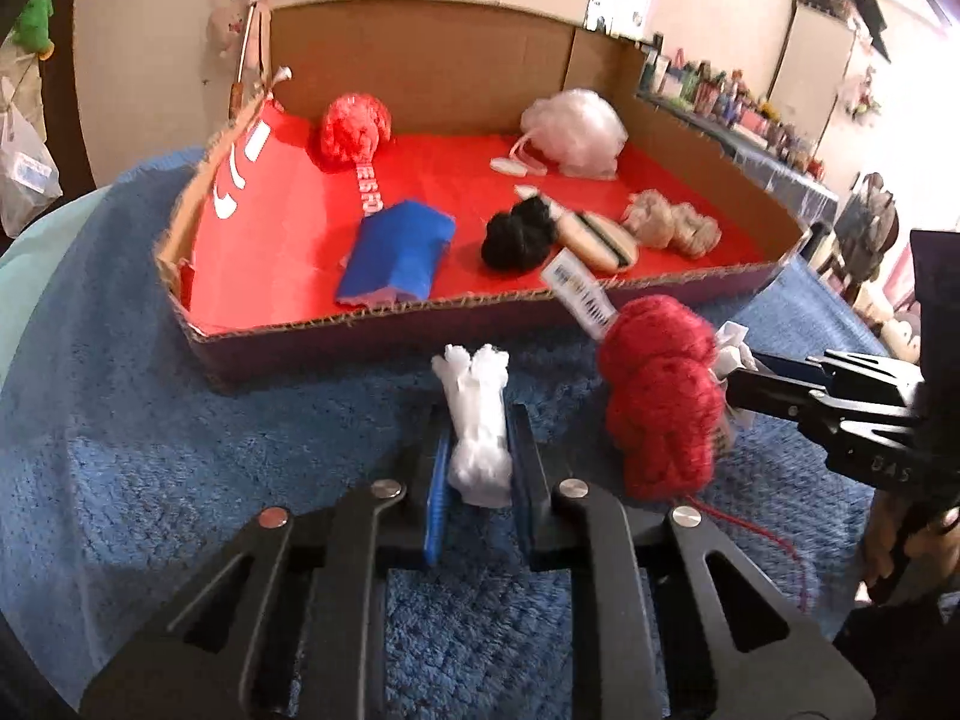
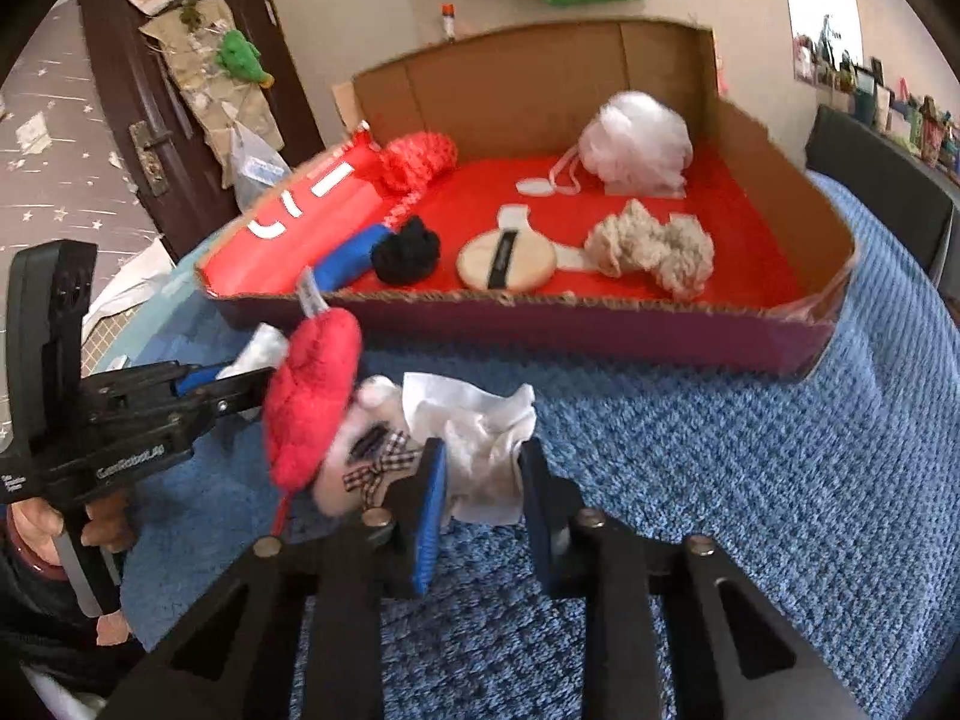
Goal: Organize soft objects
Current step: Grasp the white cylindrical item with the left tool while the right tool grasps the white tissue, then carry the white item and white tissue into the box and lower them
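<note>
My left gripper [image 1: 478,450] is shut on a white crumpled soft piece [image 1: 477,426] above the blue towel. My right gripper [image 2: 483,468] is shut on a white cloth [image 2: 480,426] attached to a dark red knitted item [image 2: 309,396] with a pale plush part and checked bow [image 2: 384,462]. The red knitted item also shows in the left wrist view [image 1: 660,396], with my right gripper [image 1: 735,387] at its right side. The cardboard tray [image 1: 384,315] with a red floor lies beyond both grippers.
In the tray lie a red pouf [image 1: 354,129], a white mesh pouf [image 1: 576,129], a blue cloth [image 1: 396,255], a black knit [image 1: 519,234], a beige puff with black band [image 2: 504,258] and beige yarn [image 2: 654,249]. A blue towel [image 2: 720,480] covers the surface.
</note>
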{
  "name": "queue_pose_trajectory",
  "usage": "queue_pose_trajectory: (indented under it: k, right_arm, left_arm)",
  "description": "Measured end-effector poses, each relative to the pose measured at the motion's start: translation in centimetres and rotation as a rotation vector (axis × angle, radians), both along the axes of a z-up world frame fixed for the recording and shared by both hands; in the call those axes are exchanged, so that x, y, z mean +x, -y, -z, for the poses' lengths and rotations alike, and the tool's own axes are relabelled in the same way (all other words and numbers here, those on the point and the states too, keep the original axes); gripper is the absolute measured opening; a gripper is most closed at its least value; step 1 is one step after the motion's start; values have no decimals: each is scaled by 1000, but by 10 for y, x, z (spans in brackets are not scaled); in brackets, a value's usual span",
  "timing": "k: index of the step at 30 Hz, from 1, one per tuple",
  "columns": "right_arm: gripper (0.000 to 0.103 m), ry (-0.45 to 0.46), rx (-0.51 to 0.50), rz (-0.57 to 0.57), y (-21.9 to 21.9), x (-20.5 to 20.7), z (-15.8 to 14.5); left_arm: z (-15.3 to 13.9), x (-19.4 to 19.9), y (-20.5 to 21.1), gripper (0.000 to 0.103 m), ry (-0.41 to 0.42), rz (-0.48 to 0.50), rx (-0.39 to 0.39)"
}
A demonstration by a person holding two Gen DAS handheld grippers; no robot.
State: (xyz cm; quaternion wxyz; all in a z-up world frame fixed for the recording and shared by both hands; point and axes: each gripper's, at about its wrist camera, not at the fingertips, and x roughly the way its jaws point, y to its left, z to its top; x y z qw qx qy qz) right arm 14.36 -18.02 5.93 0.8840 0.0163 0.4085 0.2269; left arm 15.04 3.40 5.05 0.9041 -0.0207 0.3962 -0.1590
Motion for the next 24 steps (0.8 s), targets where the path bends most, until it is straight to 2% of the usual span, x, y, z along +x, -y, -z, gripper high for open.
queue_pose_trajectory:
  k: [5, 13, 17, 21, 24]
  right_arm:
    - [25, 78, -19, 12, -1, -13, -18]
    - [25, 65, 3, 19, 2, -10, -21]
    - [25, 84, 12, 20, 4, -10, -28]
    - [26, 132, 2, 6, 2, 4, -51]
    - [26, 167, -57, 16, -3, 33, -69]
  left_arm:
    - [-12, -9, 1, 16, 33, 21, -16]
    - [-18, -15, 0, 16, 46, 32, -26]
    - [-31, -14, -2, 16, 76, 39, -43]
    - [-52, 2, -2, 16, 106, 60, -68]
    - [-67, 30, -1, 16, 120, 50, -40]
